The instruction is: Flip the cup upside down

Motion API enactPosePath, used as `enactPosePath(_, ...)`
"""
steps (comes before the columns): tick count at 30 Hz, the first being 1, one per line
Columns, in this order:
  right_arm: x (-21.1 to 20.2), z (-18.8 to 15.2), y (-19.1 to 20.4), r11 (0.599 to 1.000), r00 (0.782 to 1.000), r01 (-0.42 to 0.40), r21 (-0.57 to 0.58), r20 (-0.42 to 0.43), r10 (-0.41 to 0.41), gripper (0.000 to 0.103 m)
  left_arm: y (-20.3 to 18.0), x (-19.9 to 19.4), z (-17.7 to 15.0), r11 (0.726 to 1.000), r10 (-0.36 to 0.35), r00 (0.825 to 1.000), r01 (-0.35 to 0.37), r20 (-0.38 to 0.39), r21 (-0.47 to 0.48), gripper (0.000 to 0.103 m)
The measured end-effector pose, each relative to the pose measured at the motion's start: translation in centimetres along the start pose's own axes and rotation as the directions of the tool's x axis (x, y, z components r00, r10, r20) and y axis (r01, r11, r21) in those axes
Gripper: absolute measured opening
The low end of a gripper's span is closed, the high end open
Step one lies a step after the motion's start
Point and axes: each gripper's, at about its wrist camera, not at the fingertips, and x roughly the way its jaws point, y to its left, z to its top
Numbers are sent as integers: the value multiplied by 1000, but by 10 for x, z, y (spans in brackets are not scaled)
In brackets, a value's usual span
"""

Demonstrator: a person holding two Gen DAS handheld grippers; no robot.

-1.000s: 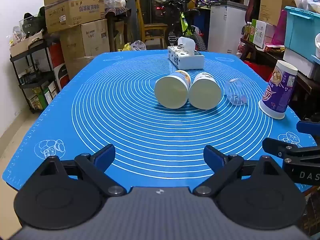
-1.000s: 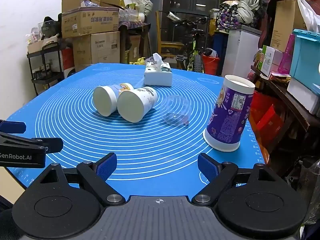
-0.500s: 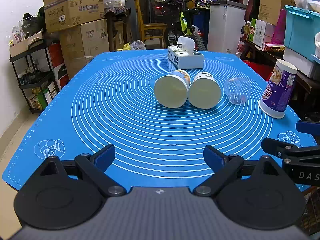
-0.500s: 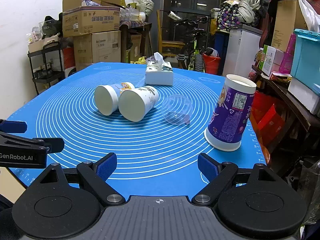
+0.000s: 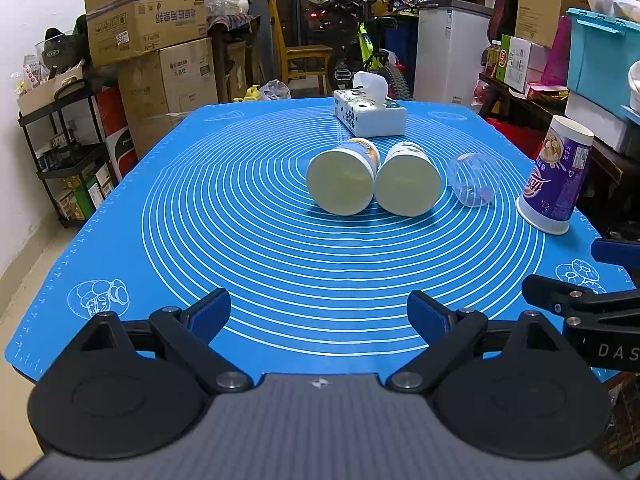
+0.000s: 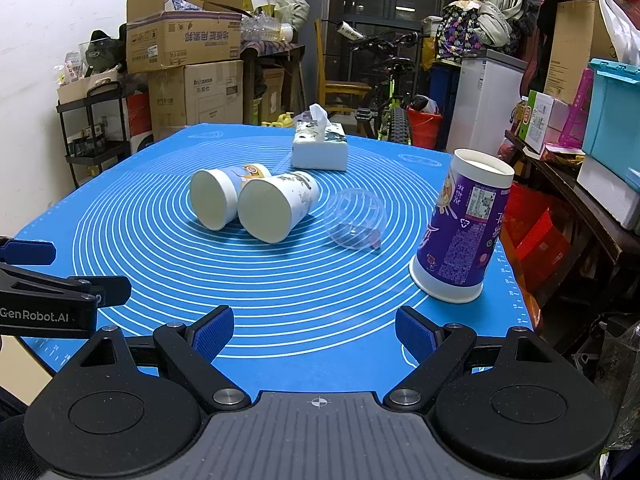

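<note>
While both claws hang back at the near edge, the blue mat (image 5: 240,208) covering the surface carries everything. The purple cup (image 6: 464,228) already stands mouth-down near the right edge, close to the drop, so a careless swing of the right claw (image 6: 315,334) could knock it off the surface. Two white paper cups (image 5: 372,184) lie on their sides, touching, bases toward us; gripping one would likely set its neighbour rolling, and thin paper walls may crumple under a hard squeeze. The clear plastic cup (image 6: 354,220), also on its side just right of them, looks light and slick and could squirt free. The left claw (image 5: 319,312) and the right one both gape wide, holding nothing.
</note>
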Motion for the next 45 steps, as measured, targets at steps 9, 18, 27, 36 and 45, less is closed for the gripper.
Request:
enactPosePath(9, 0, 0, 0, 1000, 1000, -2, 0, 2, 2, 89, -6, 2, -3, 1000, -3, 1000, 3, 2, -1, 94)
enactPosePath(18, -2, 1, 0, 1000, 1000, -2, 0, 3, 2, 89, -5, 2, -3, 1000, -1, 1000, 1, -1, 1, 94)
enactPosePath(27, -3, 2, -1, 1000, 1000, -3, 4, 3, 3, 89, -5, 2, -3, 1000, -1, 1000, 1, -1, 1, 94)
enactPosePath(36, -3, 1, -1, 1000, 1000, -2, 4, 3, 2, 89, -6, 2, -3, 1000, 0, 1000, 0, -2, 3, 94)
enactPosePath(45, -3, 1, -1, 1000, 1000, -3, 5, 4, 3, 89, -5, 2, -2, 1000, 1, 1000, -1, -2, 3, 94)
